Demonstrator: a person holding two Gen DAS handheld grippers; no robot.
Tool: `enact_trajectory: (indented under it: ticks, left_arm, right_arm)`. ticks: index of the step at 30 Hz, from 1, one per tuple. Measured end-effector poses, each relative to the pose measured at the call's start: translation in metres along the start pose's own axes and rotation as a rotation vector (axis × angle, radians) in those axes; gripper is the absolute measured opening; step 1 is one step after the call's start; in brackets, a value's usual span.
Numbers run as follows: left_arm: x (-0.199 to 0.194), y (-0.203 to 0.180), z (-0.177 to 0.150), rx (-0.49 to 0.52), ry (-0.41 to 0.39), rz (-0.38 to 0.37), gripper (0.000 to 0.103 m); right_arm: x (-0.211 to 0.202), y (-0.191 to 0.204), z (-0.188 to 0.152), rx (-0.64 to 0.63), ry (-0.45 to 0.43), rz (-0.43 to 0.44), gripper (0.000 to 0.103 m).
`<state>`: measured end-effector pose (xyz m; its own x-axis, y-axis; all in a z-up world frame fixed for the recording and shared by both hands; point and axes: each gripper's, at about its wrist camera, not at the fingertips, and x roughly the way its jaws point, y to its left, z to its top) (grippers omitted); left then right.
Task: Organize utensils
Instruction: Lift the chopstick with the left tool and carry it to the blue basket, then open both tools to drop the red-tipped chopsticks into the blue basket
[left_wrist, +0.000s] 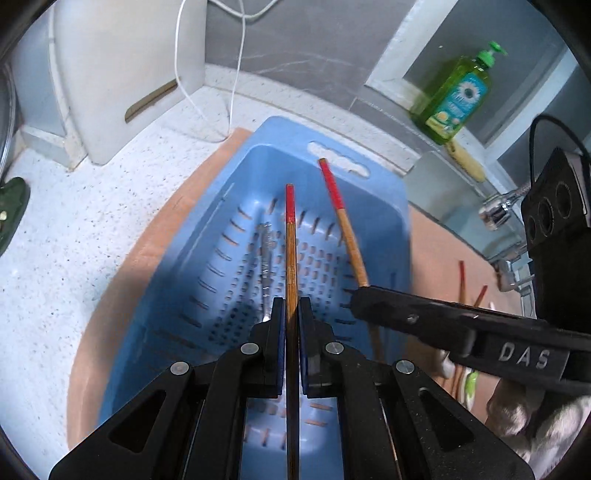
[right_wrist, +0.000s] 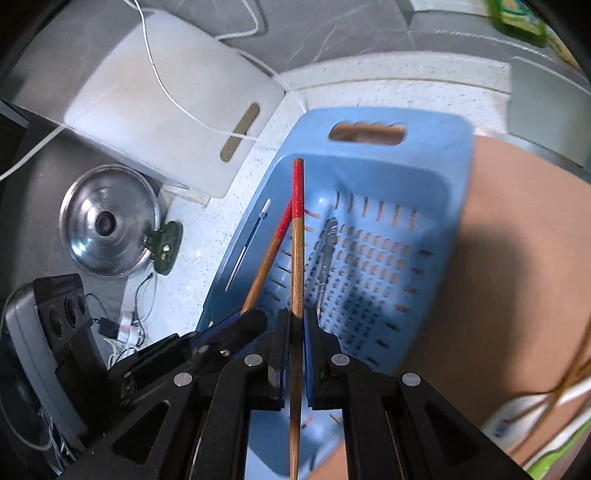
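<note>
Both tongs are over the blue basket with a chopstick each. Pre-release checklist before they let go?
1. Left tongs shut on the left chopstick: ok, the stick runs straight between the pads.
2. Right tongs shut on the right chopstick: ok.
3. Both red ends over the blue basket: ok, both lie inside the rim.
4. The two chopsticks clear of each other: cannot tell; they cross in the right wrist view and sit apart in the left.
5. Drop zone: not ok if you want it bare, a metal utensil already lies on the perforated floor.
6. Height above the floor: cannot tell.
</note>
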<state>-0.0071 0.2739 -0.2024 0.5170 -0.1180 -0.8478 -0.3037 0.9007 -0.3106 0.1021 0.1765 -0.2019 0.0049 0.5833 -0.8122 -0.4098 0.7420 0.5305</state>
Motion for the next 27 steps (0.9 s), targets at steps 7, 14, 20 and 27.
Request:
enact_trajectory:
  ticks: [7,14,20,27]
  left_arm:
    - [0.020,0.014,0.011,-0.002,0.047,-0.001,0.005]
    - [0.040,0.014,0.015,0.019,0.104,0.023,0.005]
    - [0.051,0.019,0.016,0.018,0.135,0.029,0.005]
    - [0.056,0.023,0.016,0.025,0.160,0.032,0.005]
  right_arm:
    - [0.027,0.000,0.010,0.050,0.013,-0.067,0.006]
    - [0.040,-0.006,0.016,0.060,0.021,-0.140,0.006]
    - [0.047,-0.002,0.018,0.036,0.030,-0.191,0.006]
    - [0.064,0.004,0.021,0.023,0.045,-0.233,0.007]
